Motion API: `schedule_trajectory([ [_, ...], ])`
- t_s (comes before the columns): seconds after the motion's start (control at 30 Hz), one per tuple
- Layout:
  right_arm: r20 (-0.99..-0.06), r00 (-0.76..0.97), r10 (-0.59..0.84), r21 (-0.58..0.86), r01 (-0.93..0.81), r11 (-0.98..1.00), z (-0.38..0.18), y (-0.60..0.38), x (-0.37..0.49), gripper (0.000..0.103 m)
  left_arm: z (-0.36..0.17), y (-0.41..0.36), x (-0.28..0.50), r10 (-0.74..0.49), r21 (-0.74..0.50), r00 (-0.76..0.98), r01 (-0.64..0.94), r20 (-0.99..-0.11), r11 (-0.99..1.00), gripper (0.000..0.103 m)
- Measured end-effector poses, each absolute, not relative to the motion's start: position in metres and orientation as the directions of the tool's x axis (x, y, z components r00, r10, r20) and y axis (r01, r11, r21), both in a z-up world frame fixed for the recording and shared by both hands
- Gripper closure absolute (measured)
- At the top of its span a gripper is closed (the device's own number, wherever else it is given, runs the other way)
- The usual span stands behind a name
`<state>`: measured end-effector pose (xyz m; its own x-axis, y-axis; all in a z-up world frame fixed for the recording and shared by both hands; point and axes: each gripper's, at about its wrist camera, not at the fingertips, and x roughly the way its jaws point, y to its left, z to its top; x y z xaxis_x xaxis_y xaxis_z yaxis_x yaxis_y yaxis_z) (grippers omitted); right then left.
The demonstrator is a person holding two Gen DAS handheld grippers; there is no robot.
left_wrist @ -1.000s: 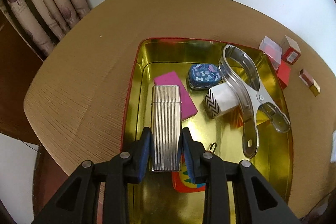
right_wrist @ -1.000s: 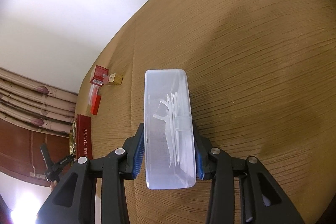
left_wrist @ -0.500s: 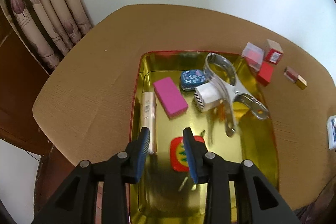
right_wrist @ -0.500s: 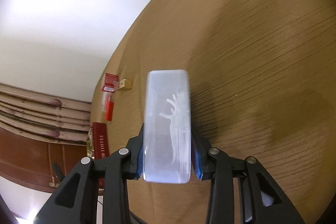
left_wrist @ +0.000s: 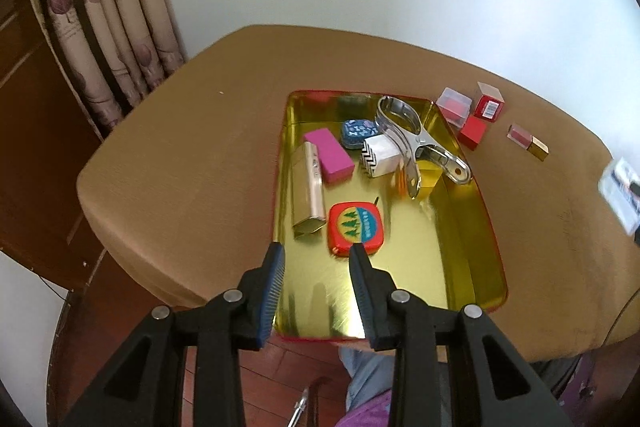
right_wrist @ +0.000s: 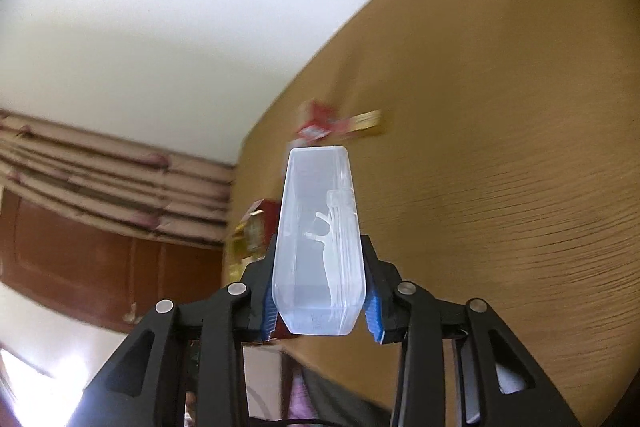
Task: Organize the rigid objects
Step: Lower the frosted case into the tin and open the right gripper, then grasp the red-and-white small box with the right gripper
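clear plastic box (right_wrist: 318,247) clamped in right jaws; left jaws apart, empty, above gold tray (left_wrist: 420,267).

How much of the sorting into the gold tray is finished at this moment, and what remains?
Several things lie in the gold tray: silver case, pink block, metal clip, tape measure. The left gripper is empty over the tray. The right gripper holds a clear plastic box above the table. The red boxes and lipstick remain outside the tray.

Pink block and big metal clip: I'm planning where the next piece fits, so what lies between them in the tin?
In the left wrist view, the blue patterned tin and zigzag-striped white box.
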<state>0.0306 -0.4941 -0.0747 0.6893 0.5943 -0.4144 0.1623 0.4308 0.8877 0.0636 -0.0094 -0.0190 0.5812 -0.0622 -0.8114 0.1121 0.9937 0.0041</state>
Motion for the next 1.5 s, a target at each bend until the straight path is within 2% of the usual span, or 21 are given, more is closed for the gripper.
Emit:
schedule_trajectory([
  [0.27, -0.305, 0.532, 0.789, 0.932, -0.004, 0.363, -0.027, -0.369, 0.090, 0.069, -0.025, 0.015, 0.052, -0.074, -0.032, 0.602, 0.080, -0.795, 0.996, 0.067],
  [0.5, -0.333, 0.401, 0.854, 0.935, 0.023, 0.354, -0.044, -0.265, 0.164, 0.069, -0.031, 0.035, 0.050, -0.101, -0.098, 0.616, 0.038, -0.781, 0.994, 0.067],
  [0.77, -0.481, 0.352, 0.803, 0.865, 0.045, 0.499, -0.073, -0.200, 0.214, 0.069, -0.037, 0.056, 0.056, -0.159, -0.192, 0.610, 0.012, -0.776, 0.981, 0.066],
  [0.97, -0.613, 0.363, 0.702, 0.745, -0.032, 0.667, -0.072, -0.172, 0.229, 0.069, -0.040, 0.054, 0.060, -0.161, -0.181, 0.605, 0.029, -0.780, 0.983, 0.066],
  [1.1, -0.679, 0.395, 0.619, 0.633, -0.112, 0.766, -0.064, -0.167, 0.224, 0.056, -0.042, 0.054, 0.060, -0.167, -0.188, 0.596, 0.027, -0.785, 0.982, 0.066],
  [1.17, -0.678, 0.439, 0.589, 0.587, -0.159, 0.794, -0.054, -0.165, 0.219, 0.050, -0.044, 0.056, 0.060, -0.170, -0.196, 0.591, 0.020, -0.788, 0.980, 0.066],
  [1.23, -0.653, 0.511, 0.559, 0.539, -0.205, 0.817, -0.038, -0.174, 0.203, 0.049, -0.044, 0.058, 0.060, -0.166, -0.200, 0.592, 0.009, -0.788, 0.980, 0.066],
  [1.3, -0.615, 0.590, 0.523, 0.493, -0.230, 0.839, -0.024, -0.191, 0.182, 0.039, -0.044, 0.058, 0.059, -0.167, -0.204, 0.593, 0.004, -0.788, 0.979, 0.066],
  [1.37, -0.588, 0.667, 0.457, 0.437, -0.213, 0.874, -0.017, -0.210, 0.162, 0.017, -0.043, 0.058, 0.058, -0.167, -0.205, 0.593, 0.002, -0.788, 0.979, 0.066],
  [1.5, -0.580, 0.779, 0.238, 0.294, -0.072, 0.953, -0.032, -0.270, 0.114, 0.014, -0.044, 0.056, 0.058, -0.162, -0.195, 0.591, 0.007, -0.790, 0.981, 0.066],
])
